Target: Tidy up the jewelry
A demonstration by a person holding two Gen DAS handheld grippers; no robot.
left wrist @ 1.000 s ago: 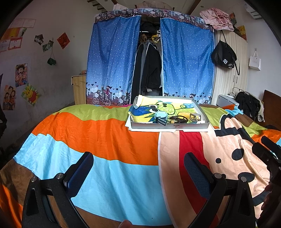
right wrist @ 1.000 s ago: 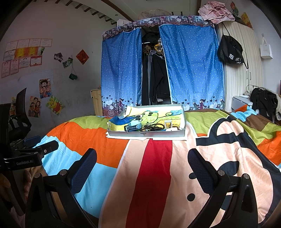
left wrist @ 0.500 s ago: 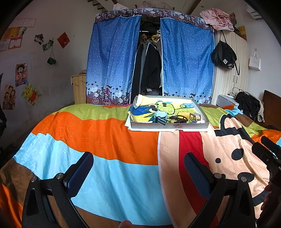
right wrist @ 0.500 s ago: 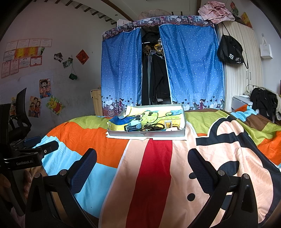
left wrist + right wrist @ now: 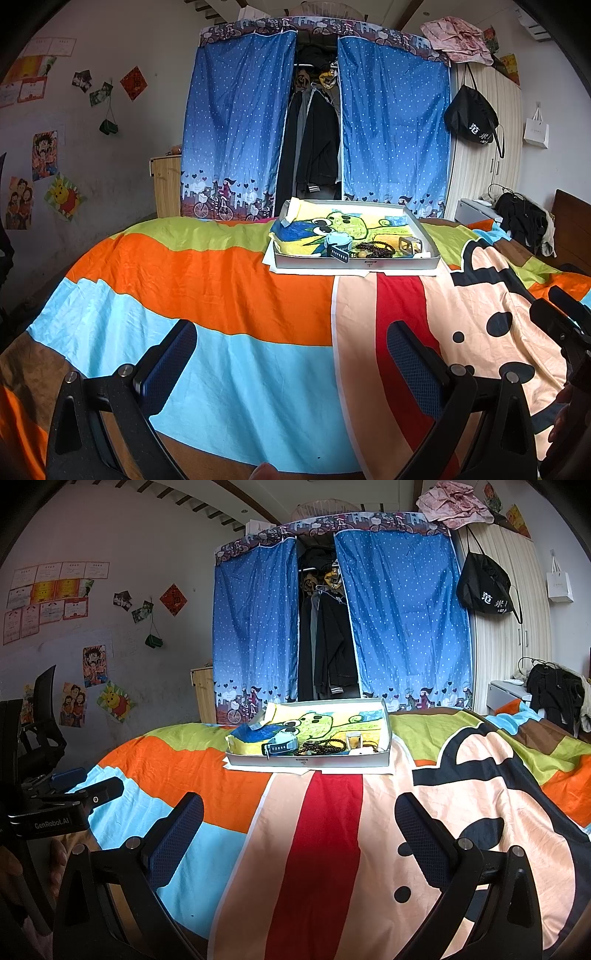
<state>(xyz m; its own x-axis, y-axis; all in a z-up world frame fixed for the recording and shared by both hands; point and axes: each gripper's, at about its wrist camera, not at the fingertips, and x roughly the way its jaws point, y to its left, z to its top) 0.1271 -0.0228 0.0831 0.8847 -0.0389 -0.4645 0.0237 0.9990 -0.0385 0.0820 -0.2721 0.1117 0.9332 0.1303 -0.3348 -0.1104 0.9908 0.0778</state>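
Note:
A shallow white tray (image 5: 369, 264) (image 5: 332, 762) lined with a cartoon drawing sits far ahead on the bed. In it lie a pale blue watch (image 5: 337, 246) (image 5: 281, 745), dark bead bracelets (image 5: 376, 251) (image 5: 323, 746) and a small clear box (image 5: 409, 244) (image 5: 354, 740). My left gripper (image 5: 291, 356) hangs open low over the blue and orange stripes, well short of the tray. My right gripper (image 5: 299, 832) is open too, above the red stripe, with nothing between its fingers. Each gripper shows at the edge of the other's view.
A colourful striped bedspread (image 5: 229, 280) covers the bed. Behind the tray stands a blue-curtained wardrobe (image 5: 317, 122) with dark clothes. A cream cabinet (image 5: 484, 158) with a black bag is at right. A black office chair (image 5: 37, 716) stands at left.

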